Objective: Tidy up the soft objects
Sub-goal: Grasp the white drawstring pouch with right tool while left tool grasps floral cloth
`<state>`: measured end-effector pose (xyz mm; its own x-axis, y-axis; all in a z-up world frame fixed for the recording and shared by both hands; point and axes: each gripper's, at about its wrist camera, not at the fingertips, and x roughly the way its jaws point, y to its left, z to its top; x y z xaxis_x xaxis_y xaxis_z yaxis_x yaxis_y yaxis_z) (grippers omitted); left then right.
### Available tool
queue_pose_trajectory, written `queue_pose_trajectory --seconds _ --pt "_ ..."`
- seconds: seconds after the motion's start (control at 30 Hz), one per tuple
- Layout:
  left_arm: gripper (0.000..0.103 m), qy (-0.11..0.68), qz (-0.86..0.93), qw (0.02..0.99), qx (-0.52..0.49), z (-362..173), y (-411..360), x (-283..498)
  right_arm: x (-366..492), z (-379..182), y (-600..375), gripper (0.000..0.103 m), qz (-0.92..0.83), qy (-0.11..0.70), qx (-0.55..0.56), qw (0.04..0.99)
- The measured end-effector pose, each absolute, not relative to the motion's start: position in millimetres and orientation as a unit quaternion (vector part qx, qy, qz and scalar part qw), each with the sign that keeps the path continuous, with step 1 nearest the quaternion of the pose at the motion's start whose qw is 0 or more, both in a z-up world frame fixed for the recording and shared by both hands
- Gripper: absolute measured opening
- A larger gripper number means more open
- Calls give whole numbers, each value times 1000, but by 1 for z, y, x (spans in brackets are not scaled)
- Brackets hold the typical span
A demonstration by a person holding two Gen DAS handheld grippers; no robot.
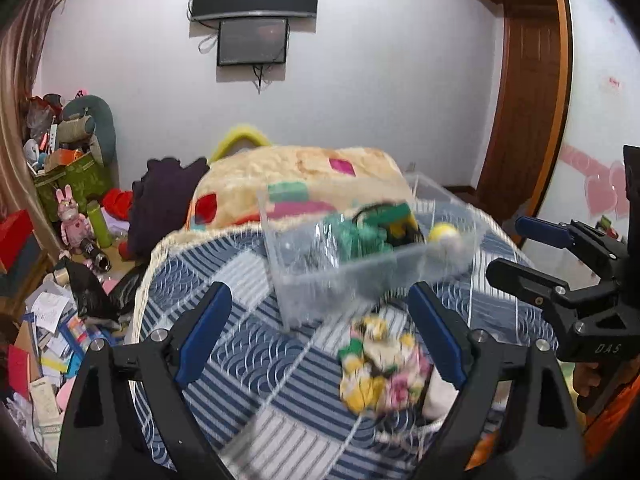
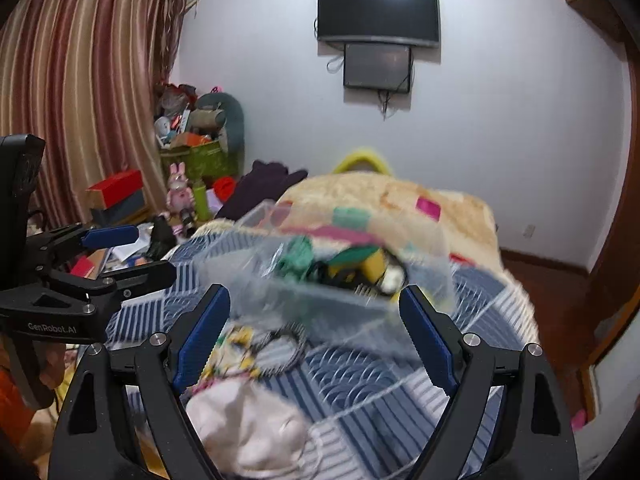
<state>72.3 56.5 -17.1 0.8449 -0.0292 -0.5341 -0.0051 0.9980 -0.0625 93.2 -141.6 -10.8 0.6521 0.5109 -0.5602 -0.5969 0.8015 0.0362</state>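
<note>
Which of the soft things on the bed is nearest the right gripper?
The pale pink cloth, lying just below the right gripper; the floral cloth lies farther left.

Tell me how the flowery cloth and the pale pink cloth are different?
The flowery cloth has a busy yellow, green and pink print; the pink cloth is plain and pale. In the right wrist view, the flowery cloth lies nearer the clear bin, and the pink cloth lies nearer the camera. Both are crumpled and lie loose on the striped bedspread, outside the bin, with no tongs holding them.
</note>
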Motion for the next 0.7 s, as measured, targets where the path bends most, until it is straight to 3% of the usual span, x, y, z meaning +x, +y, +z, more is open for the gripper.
queue_pose_trajectory --seconds 0.57,0.7 --pt "90 363 -12 931 -41 -88 43 52 66 -96 -133 82 328 400 -71 853" --pt "90 372 -21 927 -42 -94 36 57 61 -92 -137 51 349 400 -58 845"
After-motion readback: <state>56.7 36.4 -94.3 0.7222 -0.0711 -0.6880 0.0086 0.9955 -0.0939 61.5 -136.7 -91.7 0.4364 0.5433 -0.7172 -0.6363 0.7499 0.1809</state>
